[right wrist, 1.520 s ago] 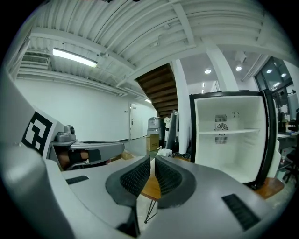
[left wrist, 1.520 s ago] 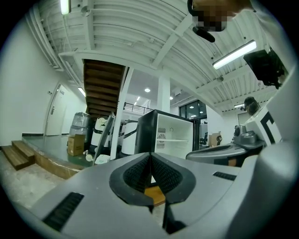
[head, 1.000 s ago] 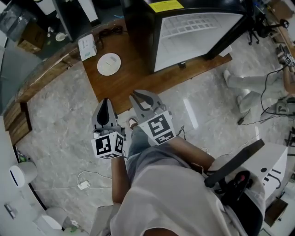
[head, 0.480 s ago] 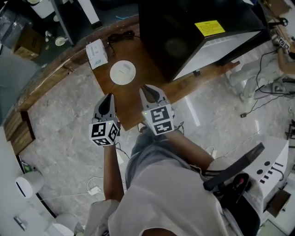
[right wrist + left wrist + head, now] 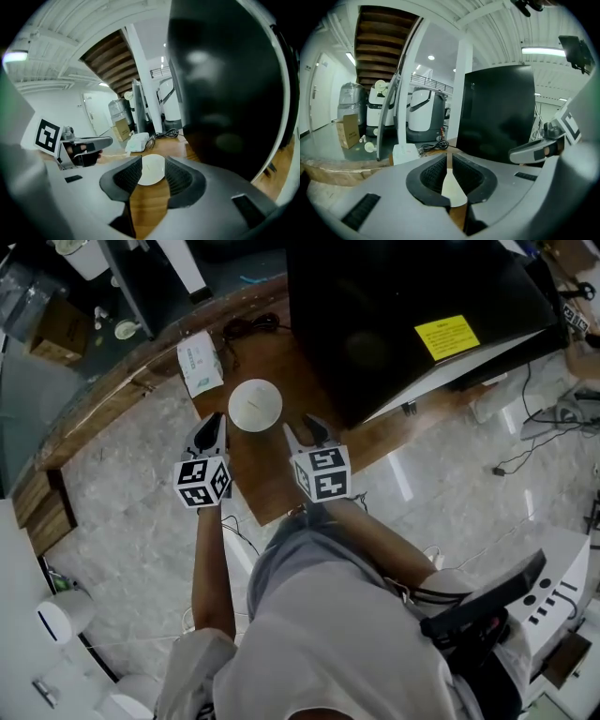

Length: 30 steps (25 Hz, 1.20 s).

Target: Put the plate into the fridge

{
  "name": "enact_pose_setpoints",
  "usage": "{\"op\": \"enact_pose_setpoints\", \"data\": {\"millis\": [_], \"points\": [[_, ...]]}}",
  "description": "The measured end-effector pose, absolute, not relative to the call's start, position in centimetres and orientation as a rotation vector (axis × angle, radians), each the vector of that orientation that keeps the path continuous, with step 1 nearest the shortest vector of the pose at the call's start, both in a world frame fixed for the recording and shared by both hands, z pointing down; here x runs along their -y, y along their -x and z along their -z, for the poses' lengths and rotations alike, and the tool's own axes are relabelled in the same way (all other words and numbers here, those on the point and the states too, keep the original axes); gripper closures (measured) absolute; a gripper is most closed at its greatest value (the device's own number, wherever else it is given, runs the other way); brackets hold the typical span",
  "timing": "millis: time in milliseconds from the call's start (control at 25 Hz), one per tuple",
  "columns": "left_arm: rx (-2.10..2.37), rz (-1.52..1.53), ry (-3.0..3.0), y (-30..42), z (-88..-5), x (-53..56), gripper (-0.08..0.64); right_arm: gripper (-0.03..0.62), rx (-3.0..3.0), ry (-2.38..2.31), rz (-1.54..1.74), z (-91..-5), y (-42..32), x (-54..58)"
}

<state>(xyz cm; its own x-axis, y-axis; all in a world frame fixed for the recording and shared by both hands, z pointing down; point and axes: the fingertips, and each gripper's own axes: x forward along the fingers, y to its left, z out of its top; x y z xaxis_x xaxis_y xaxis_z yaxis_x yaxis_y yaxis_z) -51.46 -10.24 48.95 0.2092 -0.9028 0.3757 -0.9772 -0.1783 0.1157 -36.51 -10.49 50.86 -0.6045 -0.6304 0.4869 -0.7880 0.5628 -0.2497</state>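
- Toward the left edge of the wooden table (image 5: 261, 470), the white plate (image 5: 255, 405) lies flat. It sits just beside the black fridge (image 5: 403, 315) and near a tissue pack (image 5: 200, 364).
- My right gripper (image 5: 304, 430) points at the plate, its jaws opening. The plate shows between them, farther along the table, and no pad touches it. I judge the spread is meant for taking the rim.
- My left gripper (image 5: 210, 427) hangs at the plate's other side. Its jaws are pressed together on nothing, probably leaving it free for the fridge door.
- Whether that door stands open I cannot tell.
- With the plate outside the fridge, lifting it comes first.
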Motion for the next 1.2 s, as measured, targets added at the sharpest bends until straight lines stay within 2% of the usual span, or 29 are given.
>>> {"op": "enact_pose_setpoints", "data": {"millis": [120,200,240,440,560,1040,1200], "points": [[1.69,-0.407,-2.143,52.4,-50.9,13.3,0.527,0.454,2.406,-1.141,-0.747,-53.3,37.4,12.5],[1.62,-0.475,-2.136,52.9,-52.9,15.2,0.432,0.449,2.368,-1.134,-0.786,-55.0,37.9,13.9],[1.59,-0.506,-2.128,53.2,-54.0,16.0,0.414,0.449,2.35,-1.129,-0.804,-56.0,38.2,14.6],[1.456,-0.588,-2.091,54.1,-58.7,19.6,0.387,0.449,2.279,-1.074,-0.927,-60.1,39.8,17.1],[1.324,-0.65,-2.071,53.6,-61.0,20.4,0.346,0.449,2.245,-1.027,-1.009,-61.8,40.4,17.3],[1.094,-0.775,-2.004,53.7,-65.7,23.9,0.31,0.449,2.076,-1.019,-1.48,-67.4,40.6,20.2],[1.016,-0.835,-2.004,53.7,-67.0,24.1,0.31,0.449,2.077,-1.011,-1.529,-68.8,41.4,20.6]]}}
